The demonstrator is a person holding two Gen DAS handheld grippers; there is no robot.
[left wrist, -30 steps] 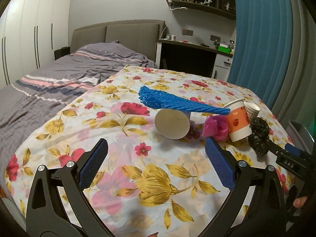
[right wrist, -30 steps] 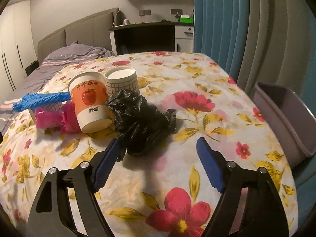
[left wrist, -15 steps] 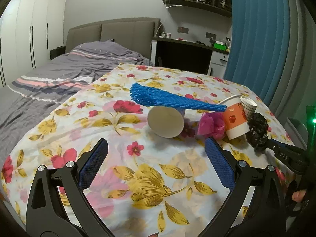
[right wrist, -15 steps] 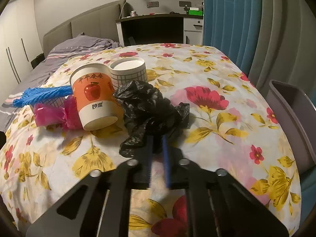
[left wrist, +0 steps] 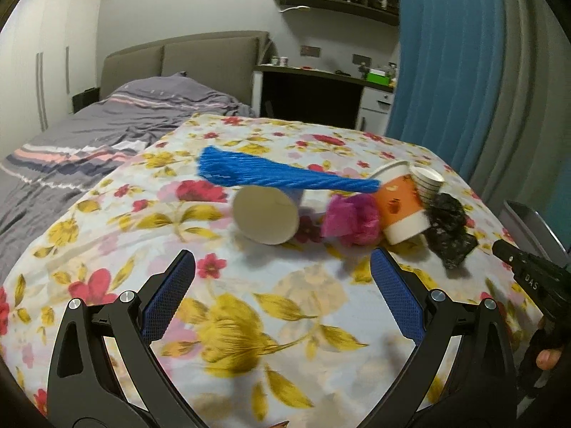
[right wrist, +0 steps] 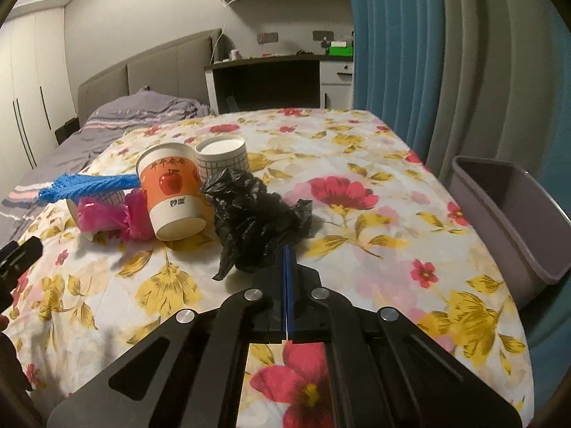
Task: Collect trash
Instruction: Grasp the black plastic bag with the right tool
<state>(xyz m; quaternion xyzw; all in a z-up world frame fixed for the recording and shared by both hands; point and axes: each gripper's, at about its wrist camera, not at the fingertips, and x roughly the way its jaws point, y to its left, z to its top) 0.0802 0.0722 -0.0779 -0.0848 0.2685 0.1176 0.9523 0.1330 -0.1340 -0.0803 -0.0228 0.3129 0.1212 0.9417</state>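
The right hand-held gripper has its two fingers pressed together on the near edge of the crumpled black plastic bag, so the step in hand seems to be the picking up of this first piece of trash. The bag lies on the flowered tabletop, touching the orange paper cup, which leans beside a white checked cup. To the left there are a pink wrapper, a blue foam net and a paper cup on its side. The left hand-held gripper hovers wide open over the cloth and holds nothing. The grey bin stands just beside the right edge of the tabletop. The next move probably calls for lifting the bag without disturbing the orange cup, carrying it to the right over the bin, and releasing it there.
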